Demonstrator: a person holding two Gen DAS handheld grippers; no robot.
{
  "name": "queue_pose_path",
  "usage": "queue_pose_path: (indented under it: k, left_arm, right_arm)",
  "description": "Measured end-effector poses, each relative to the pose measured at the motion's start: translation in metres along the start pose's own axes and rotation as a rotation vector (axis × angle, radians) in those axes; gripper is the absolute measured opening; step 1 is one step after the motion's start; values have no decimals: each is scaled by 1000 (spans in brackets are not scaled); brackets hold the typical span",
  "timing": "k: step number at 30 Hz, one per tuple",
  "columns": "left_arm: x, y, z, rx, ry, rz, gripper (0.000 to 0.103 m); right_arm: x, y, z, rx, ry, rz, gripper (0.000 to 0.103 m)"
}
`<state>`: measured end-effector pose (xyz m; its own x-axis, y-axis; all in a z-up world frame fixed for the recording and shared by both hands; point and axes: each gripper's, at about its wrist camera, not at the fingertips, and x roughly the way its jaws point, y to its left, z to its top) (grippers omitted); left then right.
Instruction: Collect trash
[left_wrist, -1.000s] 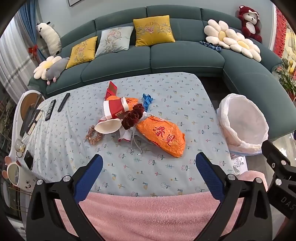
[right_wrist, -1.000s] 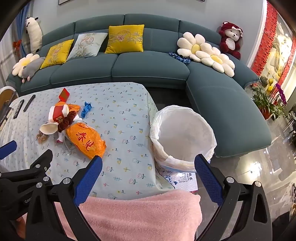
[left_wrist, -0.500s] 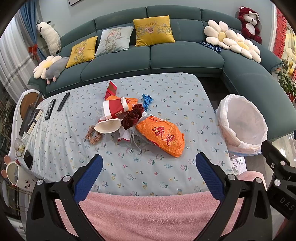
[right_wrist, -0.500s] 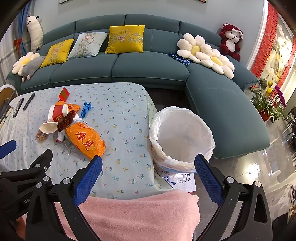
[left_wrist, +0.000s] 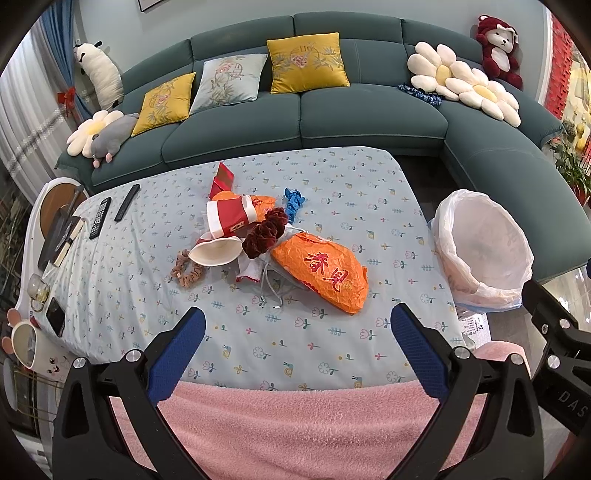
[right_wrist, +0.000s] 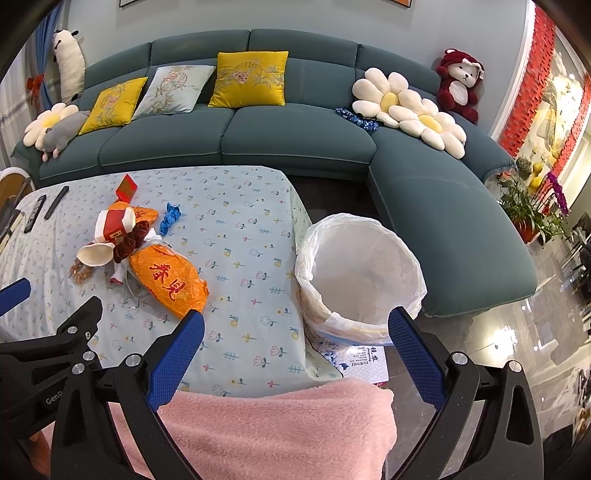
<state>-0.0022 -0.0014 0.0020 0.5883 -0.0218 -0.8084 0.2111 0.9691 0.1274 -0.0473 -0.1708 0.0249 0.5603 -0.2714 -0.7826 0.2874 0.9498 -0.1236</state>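
Both grippers hover above the near edge of the surface (left_wrist: 332, 206), over a pink fleece blanket (left_wrist: 314, 424). The left gripper (left_wrist: 297, 330) has its blue-padded fingers (left_wrist: 177, 350) spread wide with nothing between them; the right gripper (right_wrist: 295, 332) is likewise released and empty. The trash lies in a loose pile at mid-surface, well apart from both grippers: an orange snack bag (left_wrist: 325, 269) with red characters nearest, a dark red scrunchie (left_wrist: 266, 232) touching its far end, a crushed white paper cup (left_wrist: 214, 251) beside that, a red and white paper cup (left_wrist: 229, 218) behind, a tan scrunchie (left_wrist: 186, 269) at the left, a blue wrapper (left_wrist: 293, 199) slightly apart to the right, and a red packet (left_wrist: 221, 179) at the far side. The white-lined trash bin (right_wrist: 360, 273) stands on the floor just beside the surface's right edge, its inside appearing empty. Two remote controls (left_wrist: 112, 210) lie at the far left corner.
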Motion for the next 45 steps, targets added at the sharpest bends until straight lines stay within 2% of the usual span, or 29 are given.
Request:
queue_pose_path:
  k: [18,20,45]
  left_arm:
    - [-1,-16,8,3,5,-5,96]
    - [1,-6,2,2,2,-10,96]
    - [-1,-3,1,-5,-1,-19,96]
  right_arm:
    - [-1,4,-2,5,0,-1,96]
    - [-1,6,-3,3,-1,-3,96]
    - [-1,7,-3,-4,-4,-8,96]
